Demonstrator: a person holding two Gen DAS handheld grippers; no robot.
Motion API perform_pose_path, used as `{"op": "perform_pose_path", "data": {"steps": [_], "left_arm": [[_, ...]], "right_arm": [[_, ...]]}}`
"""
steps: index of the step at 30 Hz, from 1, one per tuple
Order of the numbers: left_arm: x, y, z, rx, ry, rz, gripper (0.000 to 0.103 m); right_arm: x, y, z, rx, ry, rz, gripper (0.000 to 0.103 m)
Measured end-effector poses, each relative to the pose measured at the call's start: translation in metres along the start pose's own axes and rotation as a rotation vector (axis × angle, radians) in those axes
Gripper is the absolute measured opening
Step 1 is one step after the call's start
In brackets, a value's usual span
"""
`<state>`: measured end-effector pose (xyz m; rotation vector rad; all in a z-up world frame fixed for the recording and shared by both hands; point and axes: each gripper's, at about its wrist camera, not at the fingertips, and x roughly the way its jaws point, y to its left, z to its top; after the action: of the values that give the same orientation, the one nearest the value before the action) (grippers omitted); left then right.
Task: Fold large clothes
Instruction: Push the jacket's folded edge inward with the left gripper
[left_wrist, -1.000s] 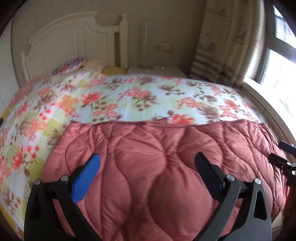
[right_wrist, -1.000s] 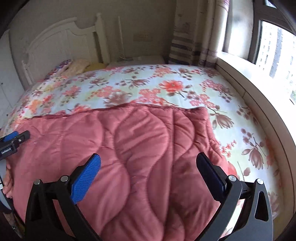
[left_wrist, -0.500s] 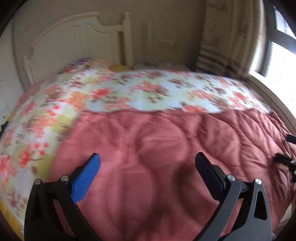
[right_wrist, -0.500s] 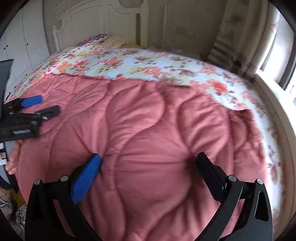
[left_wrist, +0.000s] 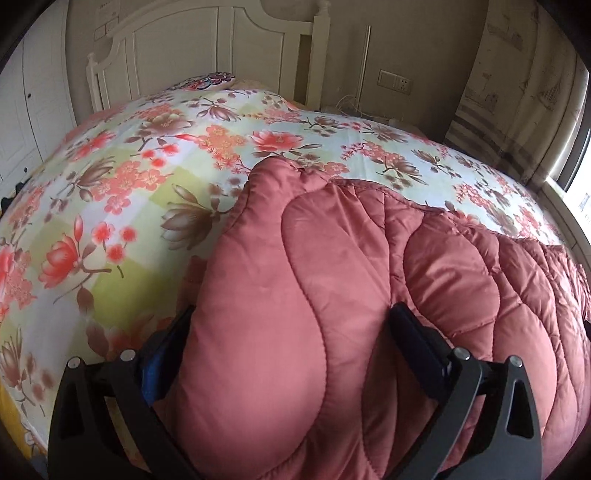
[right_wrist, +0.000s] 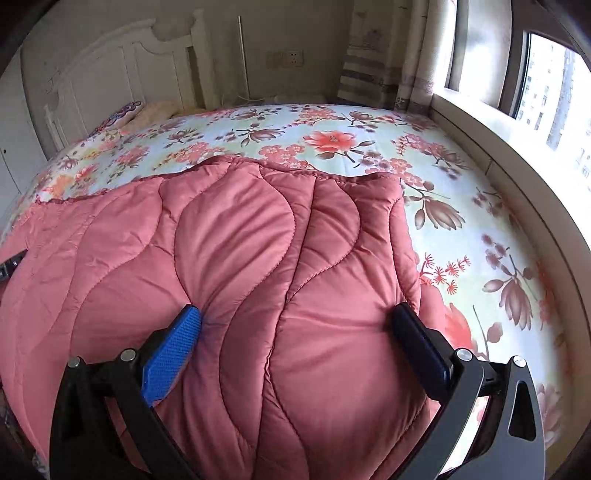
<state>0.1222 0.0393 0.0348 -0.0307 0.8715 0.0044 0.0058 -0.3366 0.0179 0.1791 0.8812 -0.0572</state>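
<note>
A salmon-pink quilted comforter (left_wrist: 332, 258) lies across the near part of the bed, with its far edge bunched. My left gripper (left_wrist: 291, 314) is open and low at the comforter's near-left corner. A puffed fold fills the gap between its fingers, and the blue left pad (left_wrist: 159, 369) is partly hidden under the fabric. My right gripper (right_wrist: 295, 312) is open too and straddles the comforter (right_wrist: 240, 240) near its right end, with both fingers pressed into the padding. The left gripper's tip (right_wrist: 11, 262) shows at the left edge of the right wrist view.
The bed has a floral sheet (left_wrist: 129, 206) and a white headboard (left_wrist: 184, 55), with a patterned pillow (left_wrist: 210, 79) at the head. A window ledge (right_wrist: 517, 155) and a curtain (right_wrist: 384, 55) run along the right side. White cupboard doors (left_wrist: 26, 122) stand on the left.
Both grippers dropped closer to the comforter's near edge, so padding now bulges between their fingers. The left view swung to the left corner. The comforter's far edge is more bunched.
</note>
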Motion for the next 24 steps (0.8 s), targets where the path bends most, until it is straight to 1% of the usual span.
{"op": "perform_pose_path", "data": {"steps": [1,2,3,4,5,8,9,10,11,12,13,15,17,18,20,21,22,24], "left_arm": [[0.0,0.0,0.0,0.0,0.0,0.0,0.101],[0.0,0.0,0.0,0.002,0.0,0.004,0.101],[0.001,0.001,0.0,0.006,0.0,0.01,0.101],[0.001,0.001,0.0,0.01,-0.001,0.014,0.101],[0.0,0.002,0.0,0.01,-0.001,0.014,0.101],[0.0,0.001,0.001,0.007,-0.003,0.011,0.101],[0.0,0.001,0.0,0.008,-0.003,0.012,0.101],[0.0,0.0,0.0,0.008,-0.003,0.012,0.101],[0.0,0.001,0.0,0.007,-0.003,0.01,0.101],[0.0,0.001,0.0,0.005,-0.003,0.009,0.101],[0.0,0.001,0.0,0.002,-0.004,0.008,0.101],[0.0,0.001,0.0,-0.001,-0.003,0.003,0.101],[0.001,0.0,0.0,0.003,-0.002,0.008,0.101],[0.0,0.0,0.0,0.002,-0.002,0.008,0.101],[0.0,0.0,0.0,0.0,-0.002,0.006,0.101],[0.0,0.001,0.0,0.004,-0.003,0.01,0.101],[0.0,0.001,0.0,0.005,-0.003,0.01,0.101],[0.0,0.001,0.0,0.004,-0.003,0.009,0.101]], "right_arm": [[-0.004,-0.003,0.0,0.013,-0.004,-0.019,0.099],[-0.013,0.002,-0.001,0.017,-0.021,-0.068,0.099],[-0.021,0.009,0.0,0.009,-0.044,-0.1,0.099],[-0.032,0.02,-0.002,-0.01,-0.077,-0.104,0.099],[-0.041,0.031,-0.003,-0.037,-0.099,-0.084,0.099],[-0.066,0.087,-0.015,-0.19,-0.155,-0.001,0.099],[-0.069,0.101,-0.019,-0.23,-0.158,0.024,0.099],[-0.067,0.118,-0.025,-0.276,-0.145,0.057,0.099],[-0.059,0.135,-0.033,-0.332,-0.109,0.087,0.099],[-0.048,0.146,-0.038,-0.366,-0.081,0.088,0.099],[-0.036,0.152,-0.044,-0.381,-0.064,0.066,0.099],[-0.027,0.148,-0.048,-0.346,-0.066,0.09,0.099],[-0.027,0.14,-0.04,-0.336,-0.029,0.123,0.099],[-0.031,0.133,-0.035,-0.336,-0.018,0.117,0.099],[-0.046,0.12,-0.029,-0.316,-0.051,0.077,0.098],[-0.053,0.105,-0.022,-0.284,-0.079,0.038,0.098],[-0.056,0.092,-0.018,-0.253,-0.09,0.02,0.098],[-0.052,0.055,-0.011,-0.151,-0.095,-0.022,0.098]]}}
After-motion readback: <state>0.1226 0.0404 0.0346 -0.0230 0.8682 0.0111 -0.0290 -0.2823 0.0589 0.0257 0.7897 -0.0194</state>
